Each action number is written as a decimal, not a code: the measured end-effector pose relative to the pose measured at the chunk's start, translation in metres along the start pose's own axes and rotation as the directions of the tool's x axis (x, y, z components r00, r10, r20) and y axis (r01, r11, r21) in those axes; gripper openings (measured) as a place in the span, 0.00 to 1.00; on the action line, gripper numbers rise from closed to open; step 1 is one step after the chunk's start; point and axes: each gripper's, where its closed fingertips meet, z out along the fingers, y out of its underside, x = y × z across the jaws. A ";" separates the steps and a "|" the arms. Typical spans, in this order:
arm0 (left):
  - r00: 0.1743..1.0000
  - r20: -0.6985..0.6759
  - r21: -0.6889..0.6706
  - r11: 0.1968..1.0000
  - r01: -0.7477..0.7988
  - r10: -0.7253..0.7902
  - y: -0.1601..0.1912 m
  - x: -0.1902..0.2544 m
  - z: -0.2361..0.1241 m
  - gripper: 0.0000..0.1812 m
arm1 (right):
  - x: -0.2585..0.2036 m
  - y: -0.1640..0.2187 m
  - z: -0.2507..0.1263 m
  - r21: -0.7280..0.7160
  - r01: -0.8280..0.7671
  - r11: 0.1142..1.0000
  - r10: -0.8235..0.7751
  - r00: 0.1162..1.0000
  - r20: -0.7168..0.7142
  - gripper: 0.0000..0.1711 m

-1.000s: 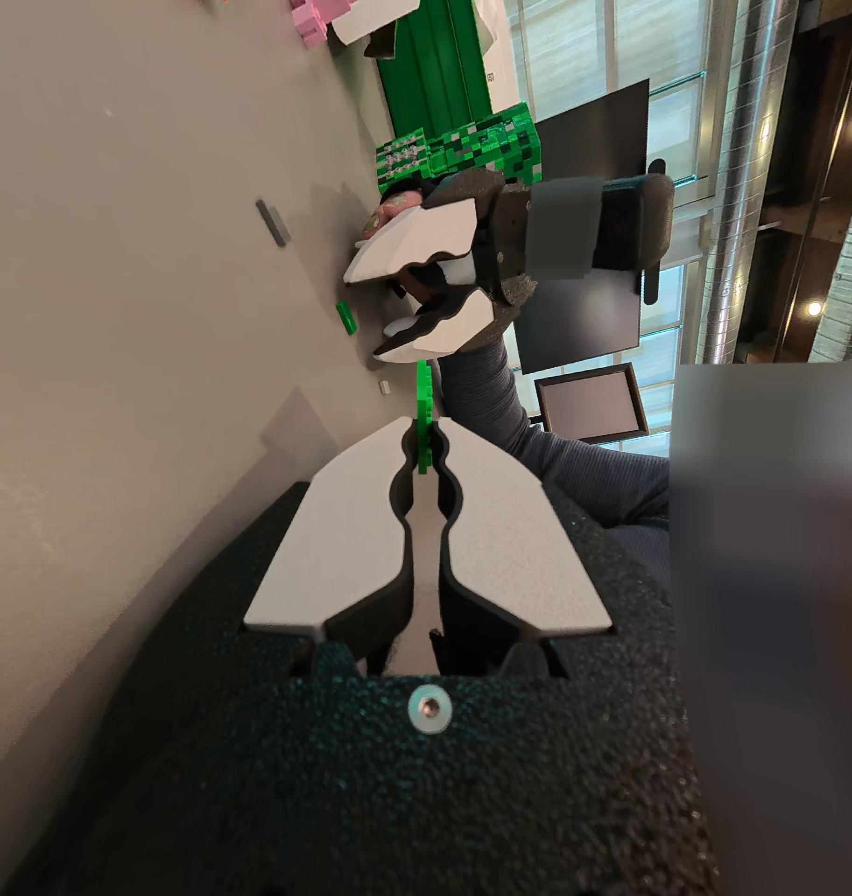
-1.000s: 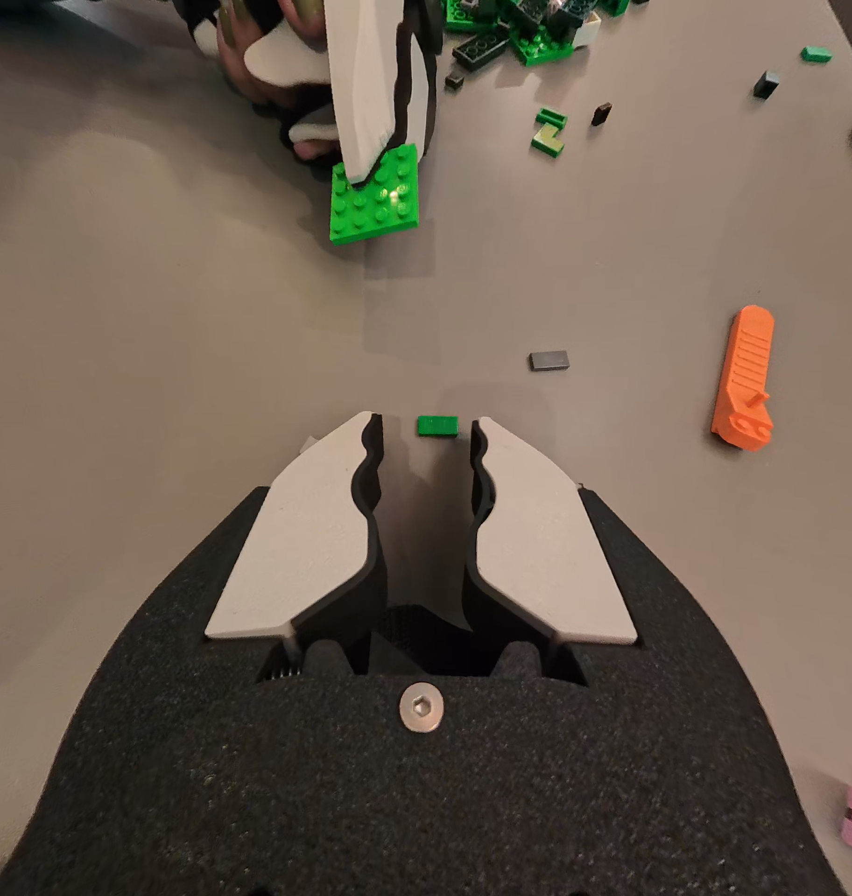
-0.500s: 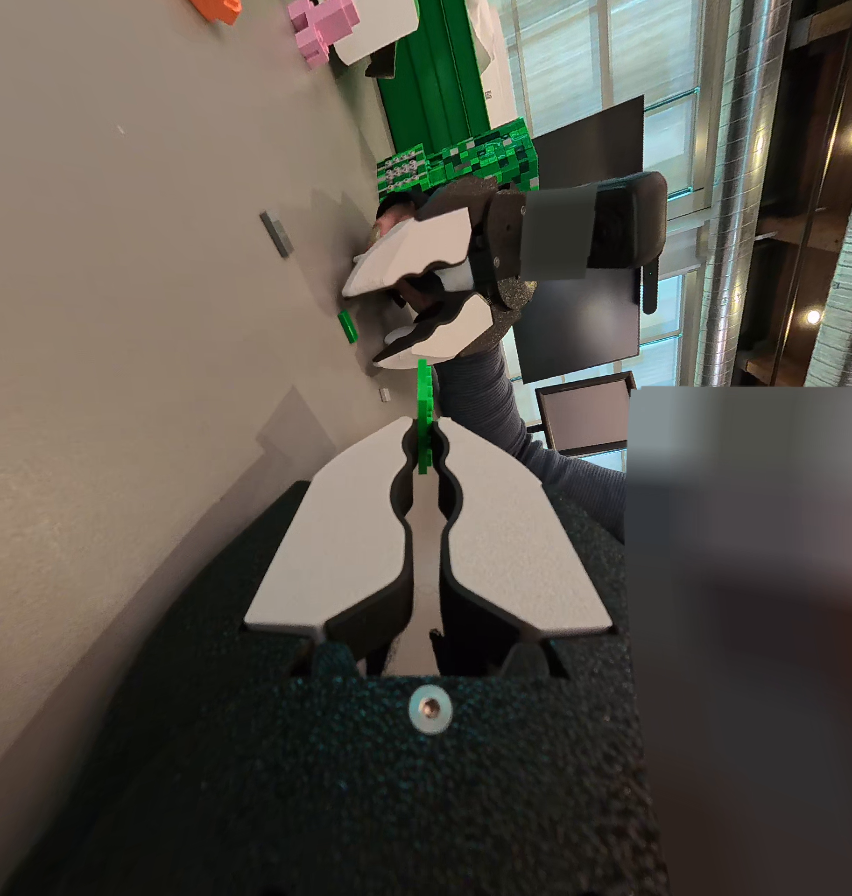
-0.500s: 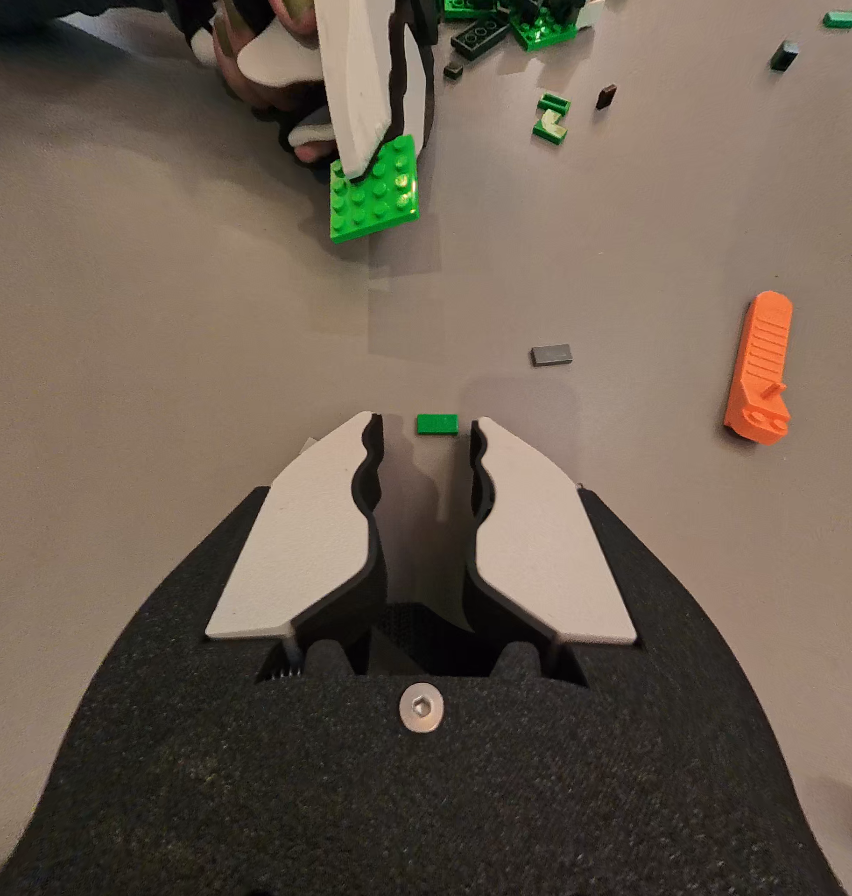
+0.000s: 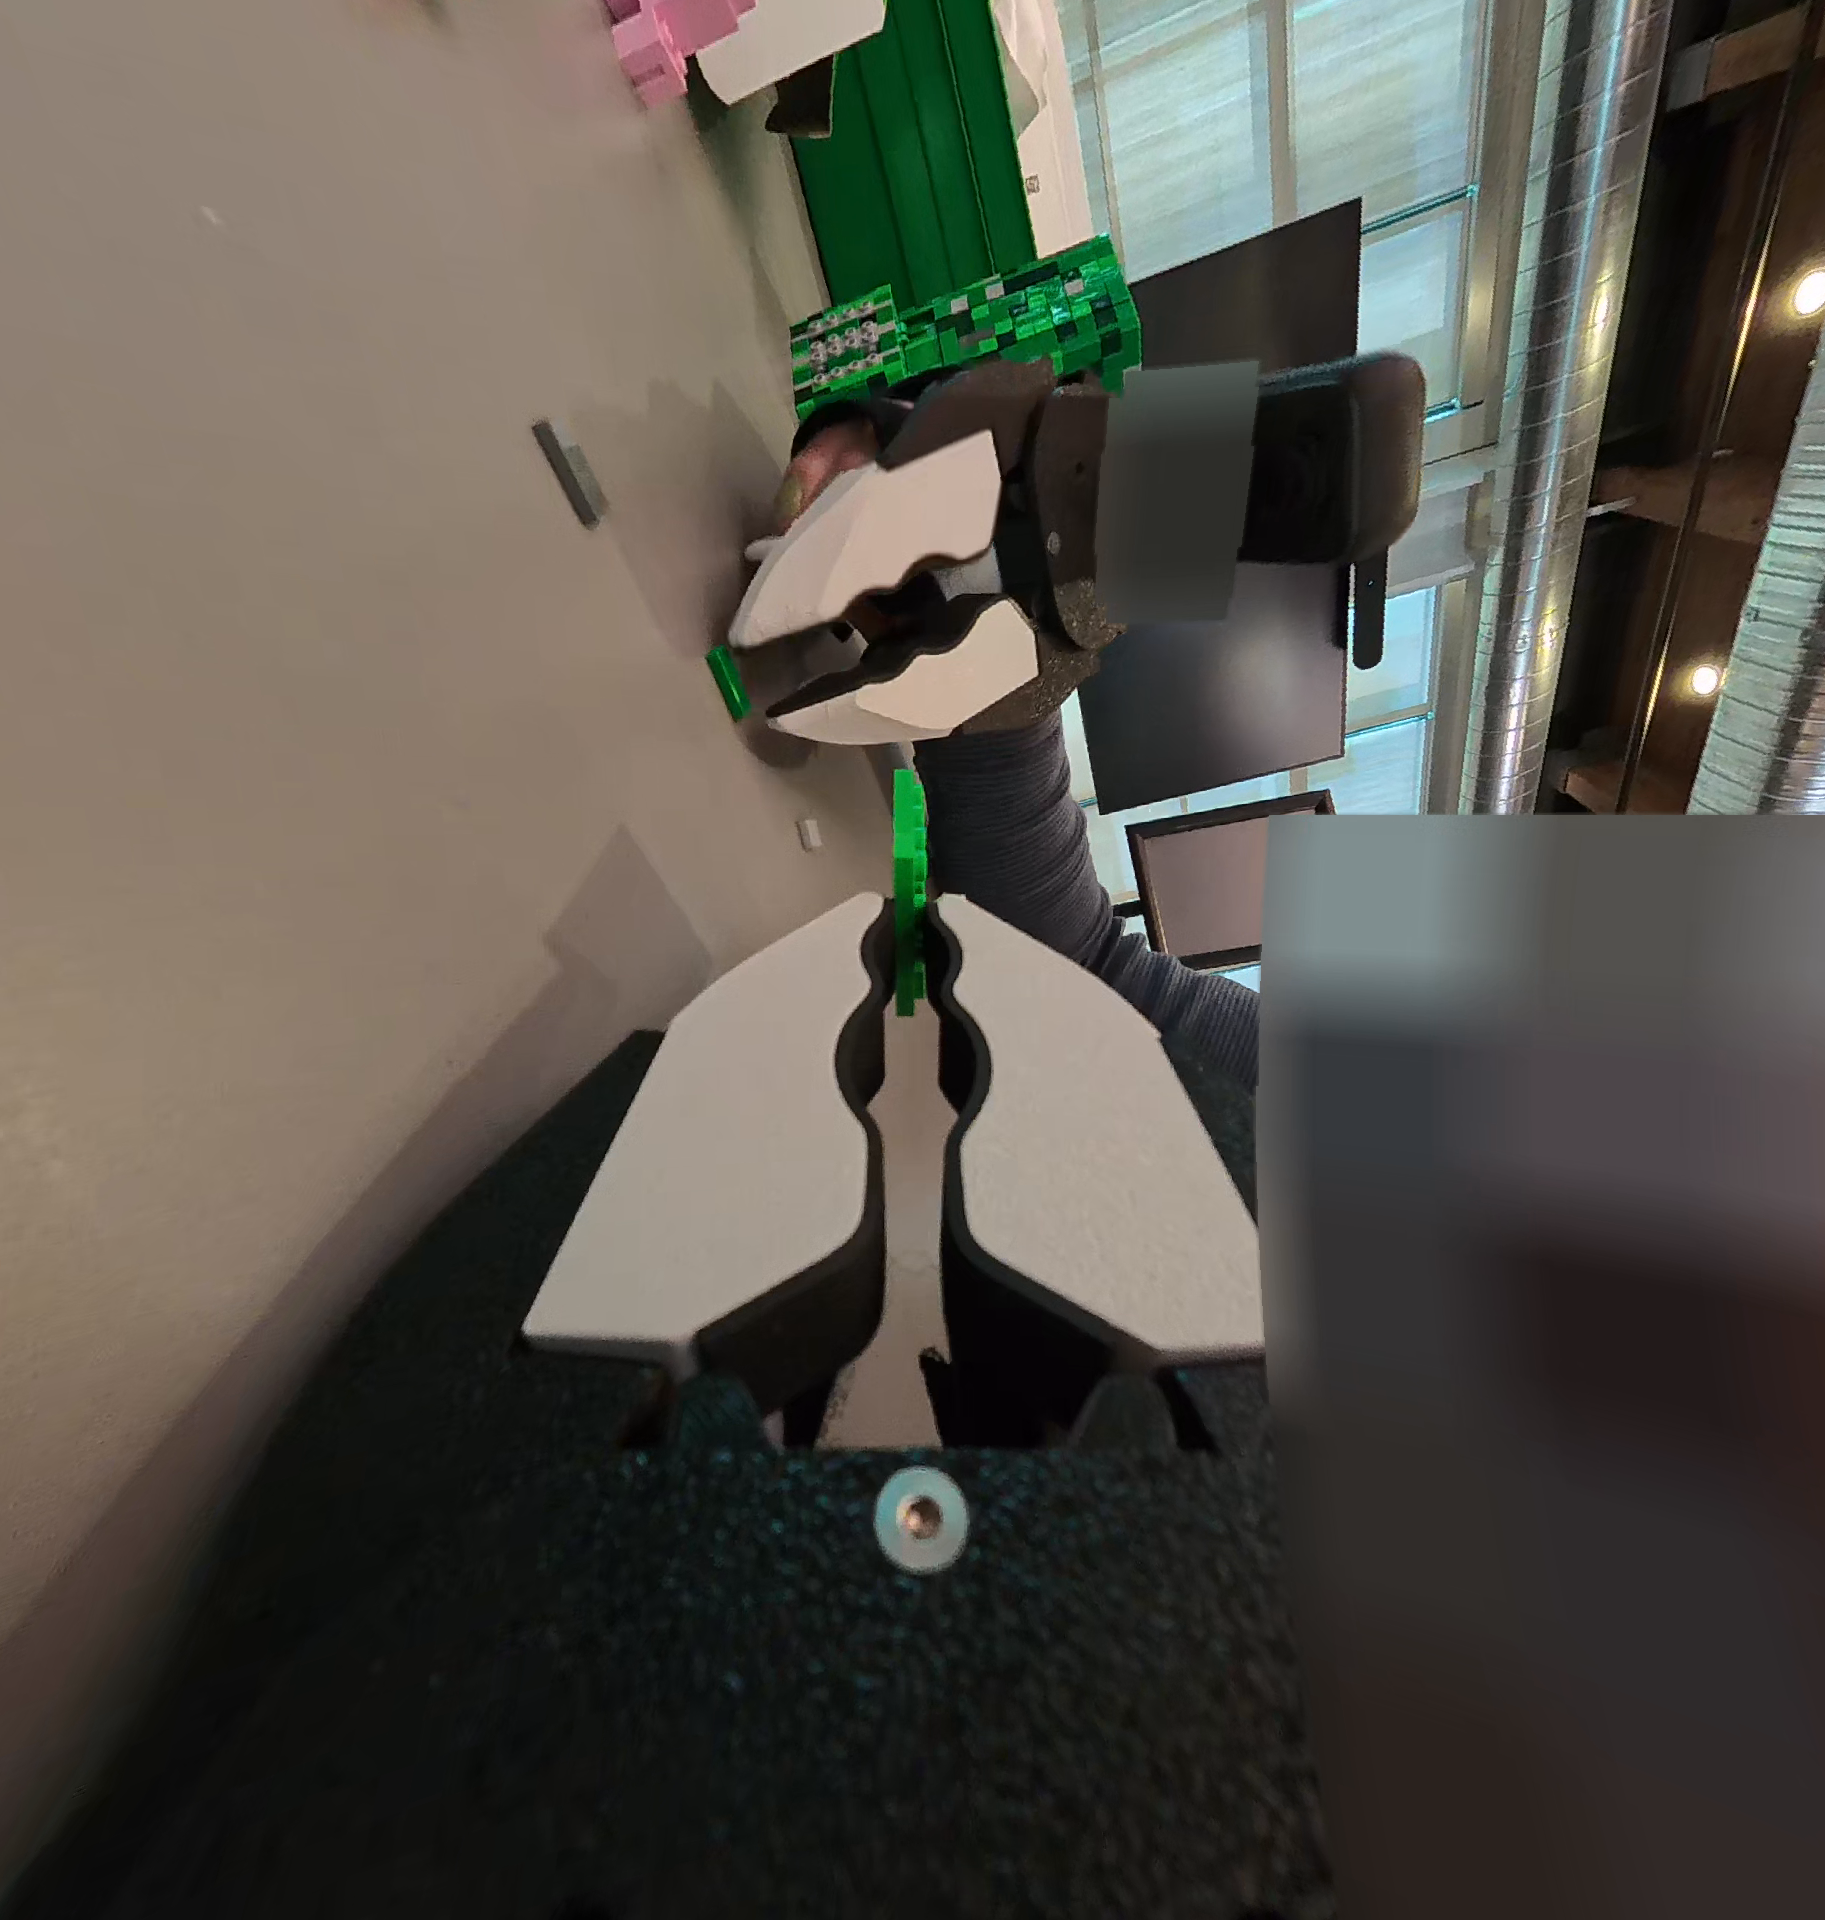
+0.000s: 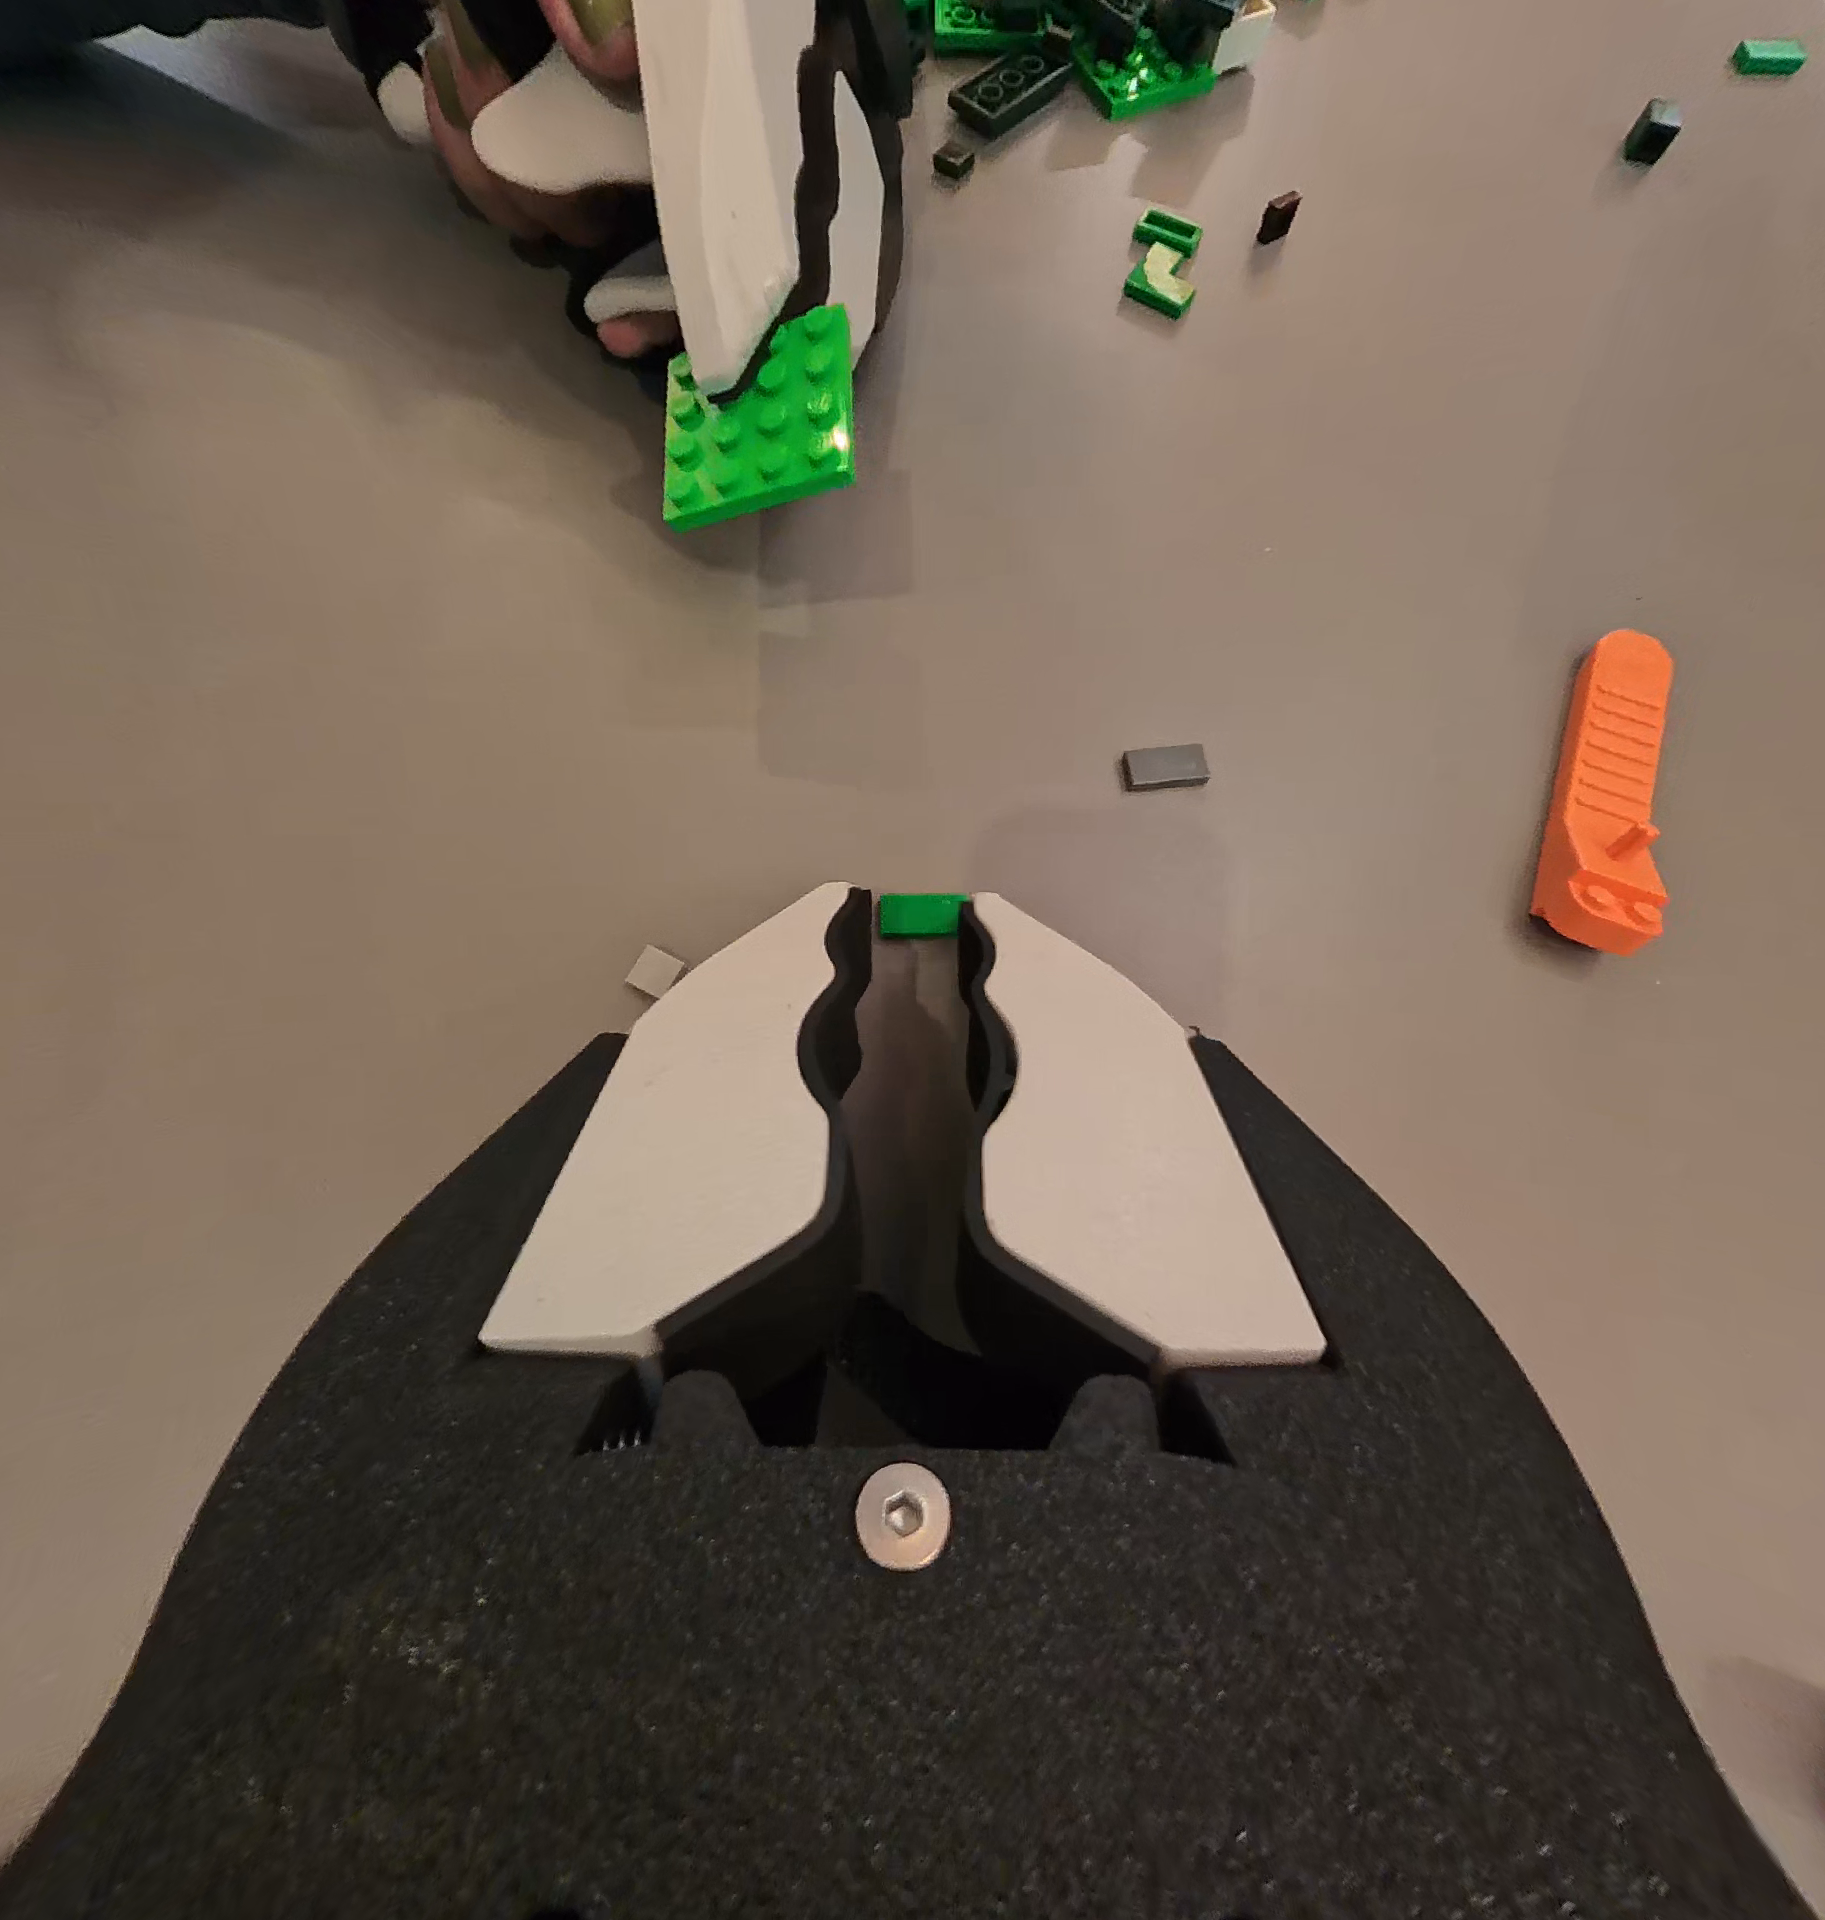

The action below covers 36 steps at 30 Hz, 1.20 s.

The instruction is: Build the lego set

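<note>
My left gripper point(image 5: 908, 912) is shut on a square green studded plate point(image 5: 908, 862), seen edge-on between its tips. In the right wrist view the same gripper point(image 6: 773, 343) holds that plate point(image 6: 773, 447) tilted, just above the grey table. My right gripper point(image 6: 918, 902) has its fingertips against both sides of a small flat green tile point(image 6: 920, 916) lying on the table. In the left wrist view the right gripper point(image 5: 757, 675) points down at the table with that tile point(image 5: 729, 681) at its tips. The plate hangs a little behind and left of the tile.
An orange brick separator point(image 6: 1604, 800) and a grey tile point(image 6: 1164, 767) lie to the right. A small white piece point(image 6: 655, 969) lies by my right gripper's left finger. A pile of loose green and black bricks point(image 6: 1084, 62) is at the back. A green block build point(image 5: 991, 322) stands beyond. The left gripper's tips are roughly 8 centimeters from the right gripper's. Measured from the fingertips, the small white piece point(image 6: 655, 969) is 4 centimeters or so from the right gripper and 9 centimeters from the left.
My right gripper's fingers have closed in from a wide gap onto the small green tile. My left gripper has tilted slightly with the plate and stays close to where it was.
</note>
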 end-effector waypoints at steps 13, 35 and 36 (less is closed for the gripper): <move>0.996 -0.052 0.036 0.996 0.079 -0.077 0.000 0.003 0.002 0.02 | 0.000 0.003 0.002 -0.129 -0.039 0.991 0.041 0.999 0.014 0.12; 0.996 -0.051 0.051 0.996 0.071 -0.068 -0.002 0.003 0.002 0.02 | -0.007 -0.010 0.005 -0.258 0.021 0.966 -0.028 0.999 -0.025 0.03; 0.997 -0.046 0.060 0.996 0.070 -0.067 -0.003 0.002 0.002 0.02 | -0.010 -0.016 0.005 -0.248 0.035 0.968 -0.042 0.999 -0.022 0.03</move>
